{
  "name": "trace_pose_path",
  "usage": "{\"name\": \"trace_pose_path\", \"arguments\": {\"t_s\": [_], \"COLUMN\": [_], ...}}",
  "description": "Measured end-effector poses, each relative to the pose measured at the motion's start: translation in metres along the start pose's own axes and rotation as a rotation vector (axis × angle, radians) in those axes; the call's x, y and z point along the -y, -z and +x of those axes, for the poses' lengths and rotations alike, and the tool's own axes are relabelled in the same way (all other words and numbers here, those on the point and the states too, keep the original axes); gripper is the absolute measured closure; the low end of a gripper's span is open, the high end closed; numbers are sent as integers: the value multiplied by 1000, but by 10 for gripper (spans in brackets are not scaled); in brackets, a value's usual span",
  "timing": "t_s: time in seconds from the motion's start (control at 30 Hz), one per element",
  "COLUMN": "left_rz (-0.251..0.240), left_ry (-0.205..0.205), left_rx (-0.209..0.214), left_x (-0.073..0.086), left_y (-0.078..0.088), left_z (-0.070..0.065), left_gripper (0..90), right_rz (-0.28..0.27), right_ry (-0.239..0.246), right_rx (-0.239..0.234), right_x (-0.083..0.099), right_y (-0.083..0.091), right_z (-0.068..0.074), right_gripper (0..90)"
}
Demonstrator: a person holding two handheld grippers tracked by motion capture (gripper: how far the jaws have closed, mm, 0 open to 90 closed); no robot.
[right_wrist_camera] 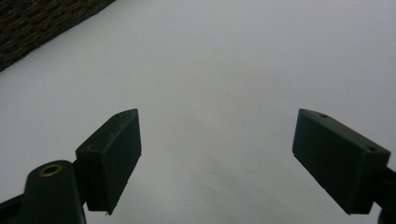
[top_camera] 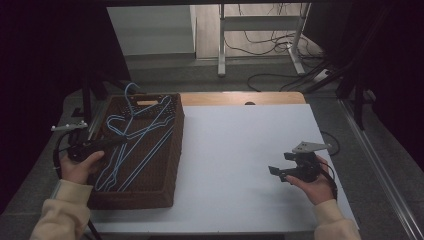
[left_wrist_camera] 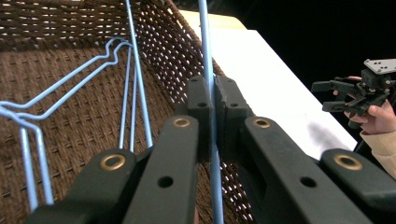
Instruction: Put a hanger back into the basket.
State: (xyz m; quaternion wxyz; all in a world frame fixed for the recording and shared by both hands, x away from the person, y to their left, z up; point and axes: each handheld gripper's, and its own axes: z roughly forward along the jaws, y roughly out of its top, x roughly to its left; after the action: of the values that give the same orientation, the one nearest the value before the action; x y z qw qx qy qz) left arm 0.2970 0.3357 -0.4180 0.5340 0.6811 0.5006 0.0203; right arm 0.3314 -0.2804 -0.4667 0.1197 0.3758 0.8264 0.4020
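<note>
Several light-blue wire hangers (top_camera: 141, 134) lie in a brown wicker basket (top_camera: 177, 150) at the table's left. My left gripper (top_camera: 121, 142) reaches over the basket's left rim and is shut on one hanger's wire. In the left gripper view that wire (left_wrist_camera: 205, 42) runs straight up between the pads of the left gripper (left_wrist_camera: 213, 100), and other hangers (left_wrist_camera: 70, 79) rest on the basket floor. My right gripper (top_camera: 280, 165) is held low over the white table top (top_camera: 230, 150) at the right, open and empty. In its own view the right gripper (right_wrist_camera: 217, 154) has its jaws wide apart above the bare white surface (right_wrist_camera: 224, 70).
The basket wall (right_wrist_camera: 32, 18) shows at the upper left of the right gripper view. Beyond the table's wooden far edge (top_camera: 240, 98) stand a metal frame leg (top_camera: 221, 45) and loose cables (top_camera: 270, 45) on the floor. The far-off right gripper (left_wrist_camera: 329, 95) appears in the left gripper view.
</note>
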Motion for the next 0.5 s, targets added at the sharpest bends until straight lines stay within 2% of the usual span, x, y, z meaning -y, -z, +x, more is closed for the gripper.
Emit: {"name": "trace_pose_path", "arguments": {"t_s": [0.07,0.3,0.5], "left_rz": [-3,23,108], "left_ry": [13,12,18], "left_rx": [22,14,-10], "left_x": [-1,3,13], "left_y": [-1,1,-6], "left_z": [2,8,18], "left_gripper": [862,864,863], "right_rz": [0,3,0], "right_ry": [1,7,9], "right_rx": [-1,-4,-5], "right_x": [0,-1,-1], "right_y": [0,-1,0], "right_z": [0,2,2], "right_gripper": [157,157,157]}}
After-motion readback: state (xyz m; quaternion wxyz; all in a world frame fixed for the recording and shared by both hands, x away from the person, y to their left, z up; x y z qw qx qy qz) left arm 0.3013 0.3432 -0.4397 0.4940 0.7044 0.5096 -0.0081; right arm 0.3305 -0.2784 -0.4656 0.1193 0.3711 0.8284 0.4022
